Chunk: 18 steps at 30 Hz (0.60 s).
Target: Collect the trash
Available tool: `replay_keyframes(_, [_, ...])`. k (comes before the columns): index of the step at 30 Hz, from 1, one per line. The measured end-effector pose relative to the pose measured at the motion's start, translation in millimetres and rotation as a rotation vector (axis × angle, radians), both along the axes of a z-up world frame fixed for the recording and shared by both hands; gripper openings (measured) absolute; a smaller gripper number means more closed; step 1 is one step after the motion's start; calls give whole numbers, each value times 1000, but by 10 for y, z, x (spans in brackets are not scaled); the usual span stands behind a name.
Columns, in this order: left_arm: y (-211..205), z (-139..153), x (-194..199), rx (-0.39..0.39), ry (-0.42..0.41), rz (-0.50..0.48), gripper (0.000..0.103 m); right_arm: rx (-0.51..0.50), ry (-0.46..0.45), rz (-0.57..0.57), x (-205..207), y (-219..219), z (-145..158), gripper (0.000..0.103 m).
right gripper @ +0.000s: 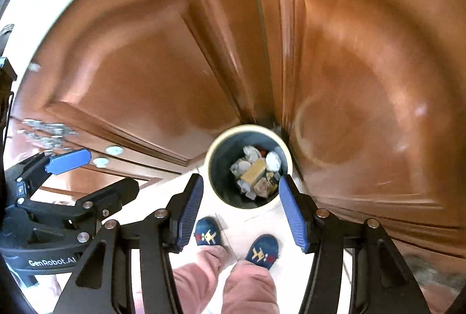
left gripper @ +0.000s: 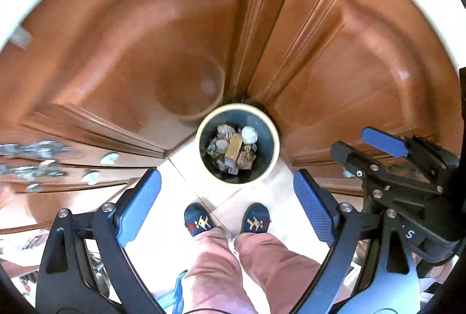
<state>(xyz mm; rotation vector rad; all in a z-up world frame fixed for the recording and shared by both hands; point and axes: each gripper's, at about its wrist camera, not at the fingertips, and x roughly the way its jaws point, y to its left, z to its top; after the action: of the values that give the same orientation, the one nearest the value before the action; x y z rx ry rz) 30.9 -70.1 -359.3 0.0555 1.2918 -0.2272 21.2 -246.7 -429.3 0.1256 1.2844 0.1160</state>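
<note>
**Both grippers empty above the bin**

While the left gripper [left gripper: 227, 215] hangs with jaws spread wide and the right gripper [right gripper: 240, 212] with jaws partly apart, neither grips anything; the trash [left gripper: 233, 149] lies in the round bin [left gripper: 275, 150] on the tiled floor [left gripper: 204, 182], against wooden doors [left gripper: 145, 51]

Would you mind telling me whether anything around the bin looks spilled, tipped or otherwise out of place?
Nothing stands out. The bin stands upright on the tiled floor by the wooden doors, and its trash sits inside; none shows on the tiles nearby.
</note>
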Motion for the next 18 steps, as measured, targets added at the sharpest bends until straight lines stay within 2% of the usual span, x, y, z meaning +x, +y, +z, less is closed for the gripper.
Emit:
replay_keyframes(8, [60,1175,-176,-8,-97,48,91,12,-117,38,-134,53,1305,55])
replay_keyframes(13, [48,1756,-228,-13,-180,70,91,23,-188,7,-207,-42,2167,63])
replay_keyframes(15, [46,1950,-225,-14,-212,78,91,39,-240,-8,-217,-73,2461,63])
replay_keyframes(18, [40,2288,-217,-13,-255,76,91,11,-284,-18,-236,-73,2838,63])
